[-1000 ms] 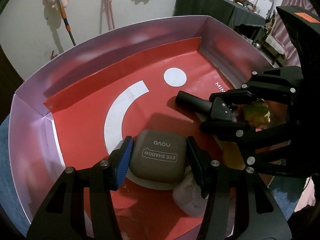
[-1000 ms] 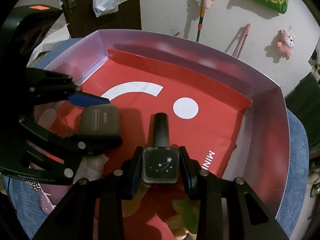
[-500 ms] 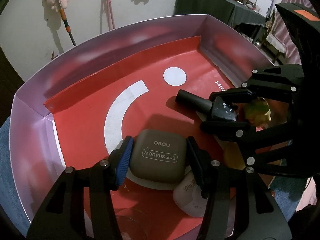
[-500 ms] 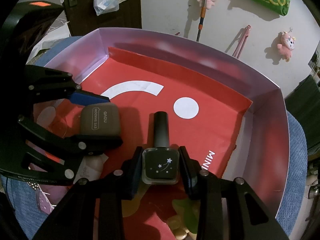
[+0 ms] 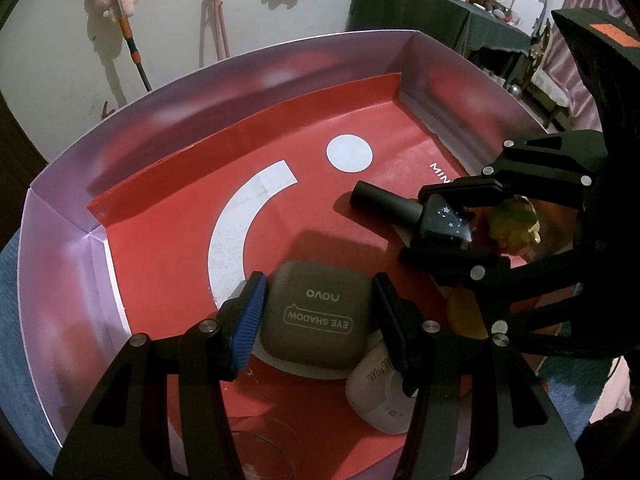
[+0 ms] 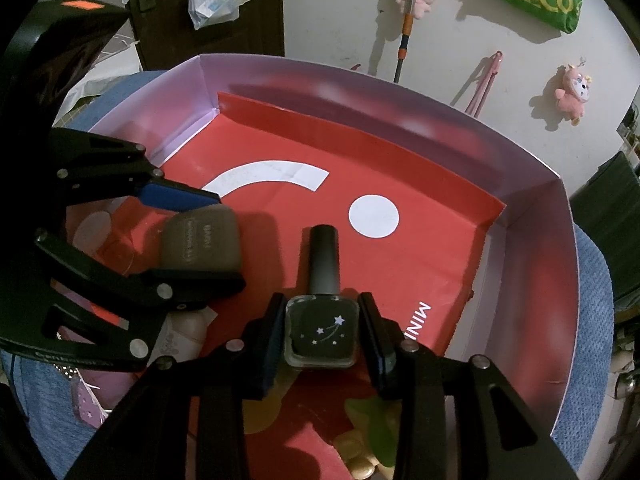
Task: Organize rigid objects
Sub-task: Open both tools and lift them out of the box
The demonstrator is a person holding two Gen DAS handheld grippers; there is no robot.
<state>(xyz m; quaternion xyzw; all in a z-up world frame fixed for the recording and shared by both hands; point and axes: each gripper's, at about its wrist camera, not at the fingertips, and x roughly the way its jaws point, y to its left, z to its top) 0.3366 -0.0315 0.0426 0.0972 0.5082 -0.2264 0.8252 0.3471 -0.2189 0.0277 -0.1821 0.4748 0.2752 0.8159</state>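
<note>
My left gripper [image 5: 316,312] is shut on a grey-brown eye shadow case [image 5: 316,316] and holds it over the red floor of a shallow box [image 5: 168,232]. The case also shows in the right wrist view [image 6: 202,244], with the left gripper [image 6: 192,240] around it. My right gripper [image 6: 322,336] is shut on a black nail polish bottle [image 6: 322,328] with white stars, its cap pointing forward. In the left wrist view the bottle [image 5: 404,210] sits to the right, between the right gripper's fingers [image 5: 452,194].
The box has pale purple walls [image 6: 532,264]. A white rounded jar [image 5: 384,396] lies under the case. A yellow-green toy [image 5: 512,224] lies behind the bottle, also in the right wrist view [image 6: 368,436]. Blue cloth [image 6: 592,320] lies outside the box. A glass [image 5: 260,452] is at the near edge.
Both grippers have risen slightly over the box with their objects held. A clear glass has come into view at the bottom of the left wrist view.
</note>
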